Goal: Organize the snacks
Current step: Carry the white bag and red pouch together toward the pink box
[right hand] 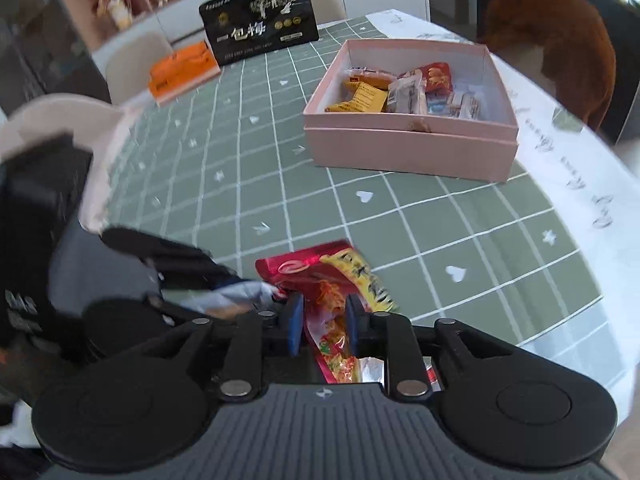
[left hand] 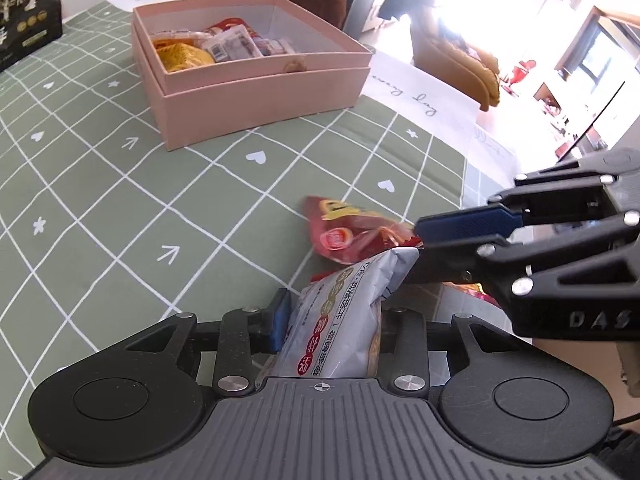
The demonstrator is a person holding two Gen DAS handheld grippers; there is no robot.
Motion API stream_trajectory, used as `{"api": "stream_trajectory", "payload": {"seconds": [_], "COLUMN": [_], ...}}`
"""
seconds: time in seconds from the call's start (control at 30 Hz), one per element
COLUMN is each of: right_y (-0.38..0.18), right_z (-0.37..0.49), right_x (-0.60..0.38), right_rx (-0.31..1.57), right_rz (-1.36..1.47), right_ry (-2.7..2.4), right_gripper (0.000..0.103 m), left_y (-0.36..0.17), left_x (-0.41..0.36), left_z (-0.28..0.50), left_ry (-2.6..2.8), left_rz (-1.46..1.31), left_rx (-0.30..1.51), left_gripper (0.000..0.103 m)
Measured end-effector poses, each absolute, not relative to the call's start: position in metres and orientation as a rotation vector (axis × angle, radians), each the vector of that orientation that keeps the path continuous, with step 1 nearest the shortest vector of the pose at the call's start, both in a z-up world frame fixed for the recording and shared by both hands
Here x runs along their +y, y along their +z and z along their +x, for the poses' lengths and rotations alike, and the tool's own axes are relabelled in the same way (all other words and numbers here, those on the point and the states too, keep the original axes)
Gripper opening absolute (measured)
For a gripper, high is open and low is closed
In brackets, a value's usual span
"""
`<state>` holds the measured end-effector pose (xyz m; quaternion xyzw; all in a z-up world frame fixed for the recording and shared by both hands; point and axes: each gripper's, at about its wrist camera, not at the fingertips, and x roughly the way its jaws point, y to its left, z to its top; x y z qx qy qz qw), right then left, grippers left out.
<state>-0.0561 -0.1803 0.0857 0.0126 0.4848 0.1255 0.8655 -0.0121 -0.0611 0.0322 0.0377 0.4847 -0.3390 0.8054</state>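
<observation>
My left gripper (left hand: 332, 316) is shut on a silver-grey snack packet (left hand: 340, 320) with red printed circles, held above the green checked tablecloth. My right gripper (right hand: 322, 320) is shut on a red and yellow snack packet (right hand: 332, 300); this red packet also shows in the left wrist view (left hand: 352, 232), with the right gripper (left hand: 424, 240) reaching in from the right. The left gripper (right hand: 224, 280) appears blurred at the left of the right wrist view. A pink open box (left hand: 256, 96), also in the right wrist view (right hand: 408, 152), holds several snack packets (right hand: 404, 92) farther back on the table.
A black printed bag (right hand: 260, 20) and an orange box (right hand: 180, 70) stand at the far edge of the table. A brown plush object (right hand: 560, 40) sits behind the pink box. A white runner with script (left hand: 416, 96) lies along the table's right edge.
</observation>
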Motion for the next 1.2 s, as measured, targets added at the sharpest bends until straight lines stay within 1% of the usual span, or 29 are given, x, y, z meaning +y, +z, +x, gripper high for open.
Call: {"api": "stream_trajectory", "payload": {"seconds": [0.1,0.2,0.3,0.33,0.37,0.43,0.5,0.57,0.63,0.7,0.77,0.83,0.87,0.9,1.0,1.07,1.2], "right_y": [0.083,0.078,0.072,0.070,0.068,0.064,0.060,0.058,0.055,0.050,0.045,0.042,0.040,0.036,0.037,0.035,0.027], "right_z": [-0.059,-0.062,-0.067,-0.068,-0.071,-0.077,-0.084,-0.091,-0.096,-0.093,-0.082,-0.070,-0.065,-0.058,-0.053,-0.051,-0.051], "right_x": [-0.182,-0.192,-0.200,-0.201,-0.202,-0.201,-0.197,-0.191,-0.185,-0.184,-0.193,-0.208,-0.214,-0.220,-0.229,-0.225,-0.204], "right_rx": [1.013,1.037,1.047,1.044,1.036,1.014,0.977,0.933,0.897,0.880,0.900,0.923,0.946,0.988,0.990,0.992,0.978], "right_rz": [-0.034,-0.046,-0.078,-0.092,-0.118,-0.174,-0.237,-0.288,-0.323,-0.327,-0.270,-0.184,-0.141,-0.086,0.010,0.003,-0.090], "right_ry": [0.244,0.247,0.227,0.217,0.204,0.186,0.195,0.209,0.224,0.199,0.173,0.140,0.133,0.136,0.128,0.119,0.098], "right_gripper": [0.026,0.028,0.035,0.038,0.040,0.040,0.044,0.052,0.059,0.063,0.077,0.086,0.086,0.089,0.095,0.100,0.103], "left_y": [0.032,0.033,0.033,0.033,0.033,0.033,0.033,0.033,0.033,0.032,0.031,0.031,0.031,0.030,0.030,0.030,0.029], "left_x": [-0.058,-0.056,-0.060,-0.061,-0.062,-0.062,-0.061,-0.059,-0.056,-0.054,-0.052,-0.050,-0.049,-0.049,-0.048,-0.048,-0.046], "left_z": [-0.006,0.002,0.008,0.010,0.010,0.010,0.010,0.009,0.008,0.007,0.006,0.006,0.005,0.006,0.006,0.005,0.004], "left_ry": [-0.706,-0.694,-0.699,-0.697,-0.693,-0.682,-0.665,-0.652,-0.647,-0.642,-0.640,-0.635,-0.634,-0.634,-0.631,-0.631,-0.623], "left_rz": [0.043,-0.007,-0.027,-0.027,-0.025,-0.025,-0.018,-0.013,-0.018,-0.024,-0.029,-0.037,-0.041,-0.045,-0.049,-0.047,-0.054], "left_rx": [1.044,1.054,1.056,1.055,1.056,1.059,1.062,1.065,1.070,1.077,1.084,1.088,1.089,1.090,1.091,1.089,1.092], "left_gripper": [0.039,0.037,0.035,0.035,0.034,0.034,0.032,0.030,0.029,0.029,0.029,0.029,0.029,0.029,0.029,0.029,0.029]}}
